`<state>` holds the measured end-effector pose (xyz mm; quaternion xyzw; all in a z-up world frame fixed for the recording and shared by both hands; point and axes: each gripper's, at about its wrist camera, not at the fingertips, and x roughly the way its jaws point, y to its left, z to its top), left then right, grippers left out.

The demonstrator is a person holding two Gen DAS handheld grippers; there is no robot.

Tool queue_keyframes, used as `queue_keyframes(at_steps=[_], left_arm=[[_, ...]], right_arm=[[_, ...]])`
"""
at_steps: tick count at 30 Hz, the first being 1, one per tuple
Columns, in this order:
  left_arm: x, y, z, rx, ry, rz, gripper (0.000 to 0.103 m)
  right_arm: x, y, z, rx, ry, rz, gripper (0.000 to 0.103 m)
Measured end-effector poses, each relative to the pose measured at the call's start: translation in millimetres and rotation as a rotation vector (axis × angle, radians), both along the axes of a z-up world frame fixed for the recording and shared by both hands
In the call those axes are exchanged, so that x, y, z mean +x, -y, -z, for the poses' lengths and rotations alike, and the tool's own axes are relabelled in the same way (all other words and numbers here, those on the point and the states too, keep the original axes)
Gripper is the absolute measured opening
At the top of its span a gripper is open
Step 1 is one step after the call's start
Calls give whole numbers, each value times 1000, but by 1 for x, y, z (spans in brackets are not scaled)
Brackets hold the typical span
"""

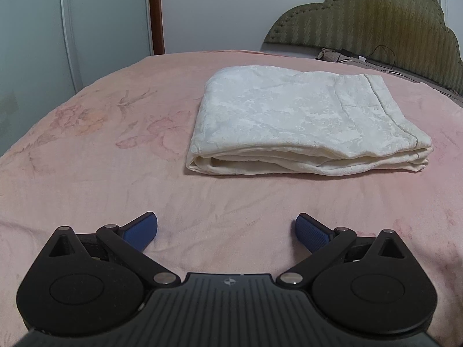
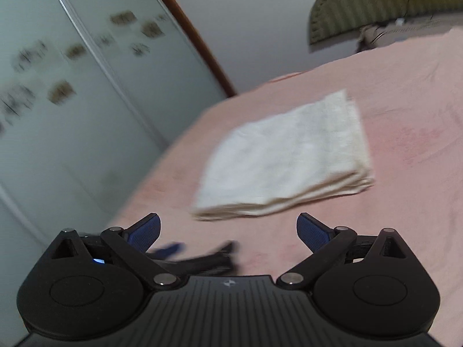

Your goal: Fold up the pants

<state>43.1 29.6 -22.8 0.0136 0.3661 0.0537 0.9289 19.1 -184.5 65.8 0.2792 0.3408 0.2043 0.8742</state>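
Note:
The cream-white pants lie folded into a flat rectangular stack on the pink bedspread. My left gripper is open and empty, low over the bed just in front of the stack. In the blurred right wrist view the folded pants lie ahead. My right gripper is open and empty, held above the bed and tilted. The left gripper shows as a dark blur below it.
A green padded headboard stands at the back right, with cables and small items at its foot. A frosted wardrobe door and a brown door frame stand to the left beyond the bed's edge.

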Motion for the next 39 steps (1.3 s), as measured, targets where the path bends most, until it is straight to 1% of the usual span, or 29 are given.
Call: queue_keyframes(at_steps=[2,3,4,5,7,9,11,12,13,14,17,18,19,21,24,25,39], left_arm=[[0,0,0,1,0,0,103],[0,0,0,-1,0,0,103],[0,0,0,-1,0,0,103],[0,0,0,0,0,0,103],[0,0,0,-1,0,0,103],[0,0,0,-1,0,0,103],[0,0,0,-1,0,0,103],[0,0,0,-1,0,0,103],[0,0,0,-1,0,0,103],[0,0,0,-1,0,0,103],[0,0,0,0,0,0,103],[0,0,0,-1,0,0,103],[0,0,0,-1,0,0,103],[0,0,0,-1,0,0,103],[0,0,0,-1,0,0,103],[0,0,0,-1,0,0,103],[0,0,0,0,1,0,103]], right_arm=[[-1,-3,-10,113,21,-41,102],[-1,-6,-13,136,34,-45,102],[-1,-10,-15,135,55,-41,102],[0,-14,-16,110,75,-36,102],[5,-24,-14,8,70,-5,102],[12,-30,-5,-107,75,38,102],[19,-34,12,-291,72,104,103],[25,-35,22,-376,49,143,103],[32,-34,35,-430,18,165,103],[38,-33,48,-446,-18,167,103],[51,-26,82,-416,-133,161,103],[53,-27,90,-424,-146,162,103],[50,-31,91,-464,-99,161,103],[50,-40,93,-551,-76,157,103],[53,-48,101,-598,-44,140,103],[54,-50,104,-608,-52,137,103],[50,-48,102,-609,-49,139,103]])
